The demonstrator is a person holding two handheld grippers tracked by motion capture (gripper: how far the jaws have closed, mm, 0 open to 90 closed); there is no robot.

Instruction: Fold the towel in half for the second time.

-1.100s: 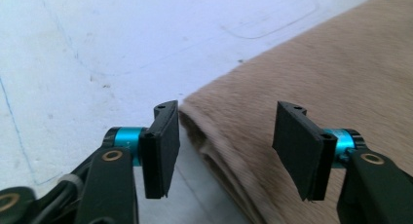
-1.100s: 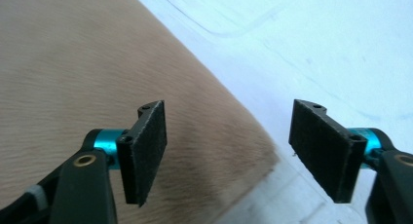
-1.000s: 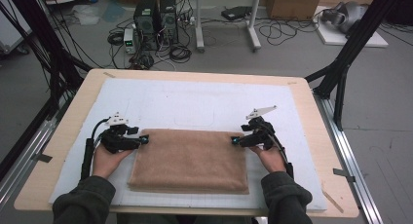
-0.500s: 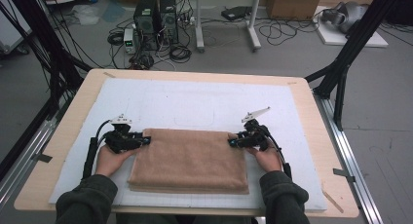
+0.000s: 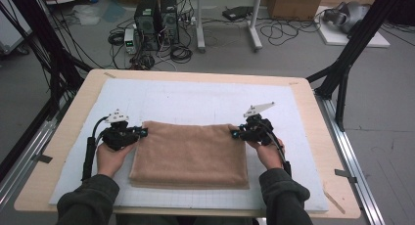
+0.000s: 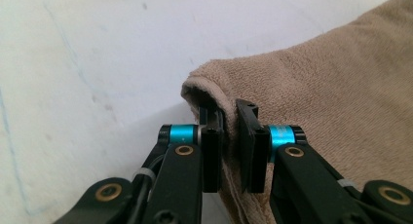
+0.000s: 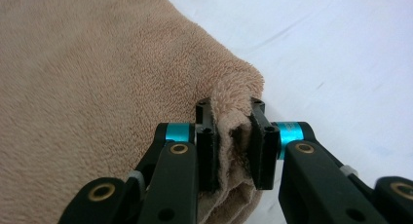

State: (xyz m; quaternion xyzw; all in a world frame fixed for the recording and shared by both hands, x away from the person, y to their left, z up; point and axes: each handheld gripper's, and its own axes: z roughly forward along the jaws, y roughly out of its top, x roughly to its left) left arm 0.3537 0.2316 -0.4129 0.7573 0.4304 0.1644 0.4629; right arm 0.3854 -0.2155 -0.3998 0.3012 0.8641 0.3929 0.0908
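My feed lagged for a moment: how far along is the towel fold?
Done: the brown towel already lies folded in layers on the white mat. In hand: the left gripper and right gripper have just closed on its two far corners, cloth pinched between the jaws. Left: lifting those corners for the next fold.

A plain tan terry-cloth folded towel [image 5: 191, 154] is being shown on a white, faintly gridded mat [image 5: 205, 100] over a pale wooden tabletop [image 5: 320, 151]; black tongs [image 6: 229, 136] are being accented by turquoise rollers.

towel [image 5: 191, 154]: 1 | grippers: 2, left gripper [image 5: 142, 132], right gripper [image 5: 236, 133] | table [image 5: 313, 117]: 1
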